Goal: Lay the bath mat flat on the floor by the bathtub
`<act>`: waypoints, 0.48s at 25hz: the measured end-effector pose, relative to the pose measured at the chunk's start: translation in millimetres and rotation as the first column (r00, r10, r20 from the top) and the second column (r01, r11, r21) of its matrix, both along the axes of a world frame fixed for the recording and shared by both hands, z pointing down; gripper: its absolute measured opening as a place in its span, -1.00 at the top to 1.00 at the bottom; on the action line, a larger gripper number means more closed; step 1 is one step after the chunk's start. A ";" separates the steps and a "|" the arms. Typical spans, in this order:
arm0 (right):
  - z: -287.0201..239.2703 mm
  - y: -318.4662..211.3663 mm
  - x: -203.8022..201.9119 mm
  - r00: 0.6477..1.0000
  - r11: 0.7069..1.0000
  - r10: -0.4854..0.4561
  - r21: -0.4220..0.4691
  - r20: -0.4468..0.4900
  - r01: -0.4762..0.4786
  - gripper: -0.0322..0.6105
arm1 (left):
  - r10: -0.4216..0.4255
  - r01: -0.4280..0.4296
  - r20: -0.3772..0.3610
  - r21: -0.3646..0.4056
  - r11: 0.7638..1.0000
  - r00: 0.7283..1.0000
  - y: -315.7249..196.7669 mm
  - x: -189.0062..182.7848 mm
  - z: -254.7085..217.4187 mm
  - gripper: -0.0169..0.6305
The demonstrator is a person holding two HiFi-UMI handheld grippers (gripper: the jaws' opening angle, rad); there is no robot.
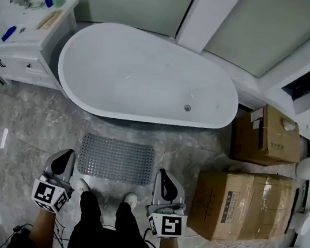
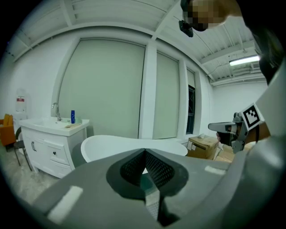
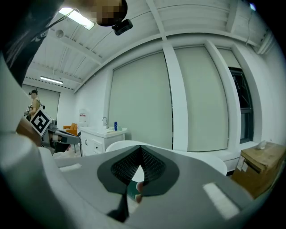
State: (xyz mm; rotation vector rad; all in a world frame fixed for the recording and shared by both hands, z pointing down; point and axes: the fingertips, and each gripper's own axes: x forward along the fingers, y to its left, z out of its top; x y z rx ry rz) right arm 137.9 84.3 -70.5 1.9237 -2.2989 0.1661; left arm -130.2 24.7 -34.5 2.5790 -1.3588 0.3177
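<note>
Your bath mat [image 1: 117, 159] lies spread on the floor [image 1: 26, 123] just in front of the bathtub [image 1: 145, 75]. Its long axis runs along the side of the tub, and no fold or raised corner shows from above. Your shoes stand just behind its near edge.

The left gripper [image 1: 67, 154] is held above the left short end of the mat and the right gripper [image 1: 162, 174] above the right short end, so neither is clearly nearer. Both point forward toward the tub, not down. In the gripper views you see the tub and the wall, but not the mat, so the mat is below the jaws and between them.

On the left gripper [image 2: 145, 153] the jaws are pressed together with nothing between them. It is the same on the right gripper [image 3: 140, 150].

I judge that the task is finished. To correct the mat, you would need to lower a gripper to the end on its own side.
</note>
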 end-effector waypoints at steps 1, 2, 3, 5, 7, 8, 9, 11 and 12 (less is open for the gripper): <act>-3.5 1.5 1.0 1.000 1.000 0.003 0.004 0.004 -0.003 0.82 | -0.010 0.010 -0.009 0.000 1.000 1.000 0.5 -1.5 -2.7 0.95; -7.1 2.7 1.8 1.000 1.000 0.006 0.008 0.007 -0.006 0.82 | -0.018 0.018 -0.012 -0.001 1.000 1.000 1.1 -2.3 -5.6 0.95; -10.8 3.6 2.5 1.000 1.000 0.008 0.013 0.008 -0.008 0.82 | -0.023 0.023 -0.006 0.000 1.000 1.000 2.0 -2.6 -8.6 0.95; -18.2 5.3 4.0 1.000 1.000 0.008 0.026 0.012 -0.009 0.82 | -0.029 0.029 0.011 0.008 1.000 1.000 4.0 -1.8 -15.4 0.95; -24.8 7.5 7.4 1.000 0.999 0.012 0.041 0.028 -0.013 0.82 | -0.035 0.035 0.004 0.023 0.999 0.999 5.5 0.7 -24.0 0.95; -27.7 8.8 9.5 0.999 0.999 0.015 0.047 0.037 -0.017 0.82 | -0.037 0.037 -0.005 0.030 0.999 0.999 6.1 2.4 -28.6 0.95; -31.0 9.8 10.9 0.999 0.998 0.015 0.053 0.042 -0.018 0.82 | -0.037 0.038 -0.013 0.038 0.999 0.999 7.0 4.2 -33.2 0.95; -39.2 10.7 10.5 0.999 0.998 -0.001 0.065 0.045 -0.002 0.82 | -0.037 0.038 -0.021 0.056 0.998 0.999 9.0 7.6 -42.7 0.95; -43.3 11.4 9.2 0.999 0.997 -0.012 0.071 0.044 0.009 0.82 | -0.040 0.042 -0.024 0.065 0.997 0.999 10.2 8.2 -47.5 0.95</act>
